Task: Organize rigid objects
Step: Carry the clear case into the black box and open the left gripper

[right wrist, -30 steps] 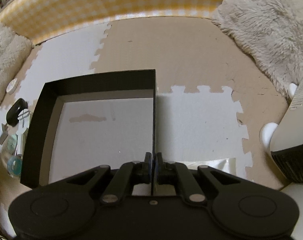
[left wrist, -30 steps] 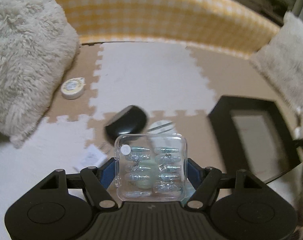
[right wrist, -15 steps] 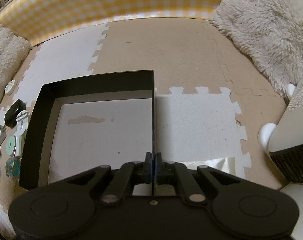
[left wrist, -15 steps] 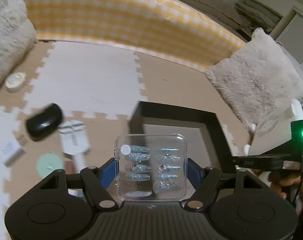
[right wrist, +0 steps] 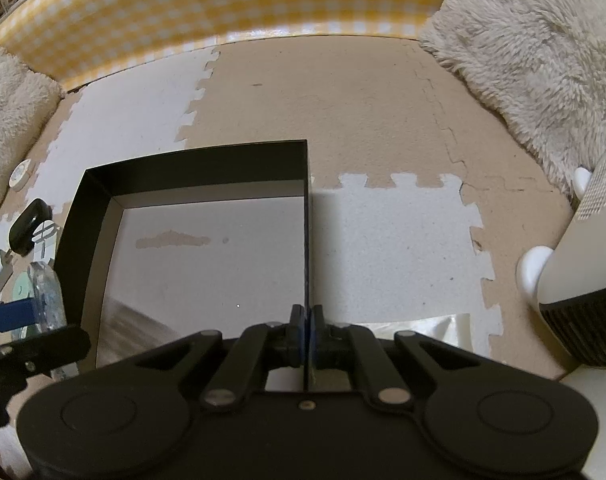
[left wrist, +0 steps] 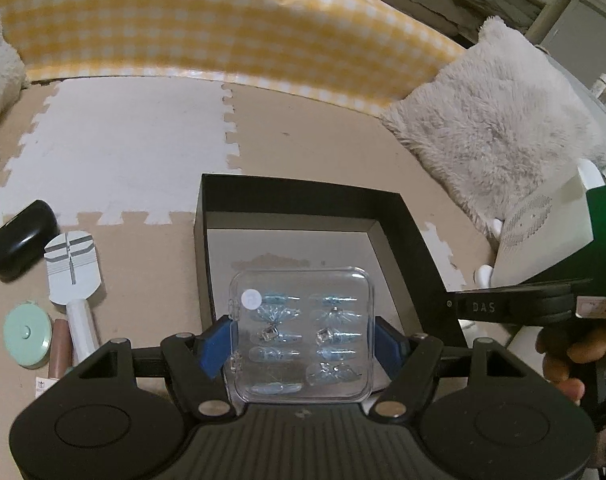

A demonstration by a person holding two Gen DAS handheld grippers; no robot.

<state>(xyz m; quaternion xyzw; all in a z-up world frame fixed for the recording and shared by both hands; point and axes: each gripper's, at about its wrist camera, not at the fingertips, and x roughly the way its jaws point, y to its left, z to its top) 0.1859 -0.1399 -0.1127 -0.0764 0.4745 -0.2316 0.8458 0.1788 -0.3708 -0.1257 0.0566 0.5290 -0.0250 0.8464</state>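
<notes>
The clear nail-tip case (left wrist: pixel 301 334) is clamped in the left gripper (left wrist: pixel 301 344) above the black box (left wrist: pixel 303 196), whose wall is pinched steady by the right gripper (right wrist: pixel 307 334).

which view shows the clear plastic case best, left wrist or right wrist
The left wrist view. There the clear plastic case faces the camera flat-on between the left gripper's blue pads, its small contents visible. The right wrist view catches only its thin edge at the far left, beside the black box.
</notes>
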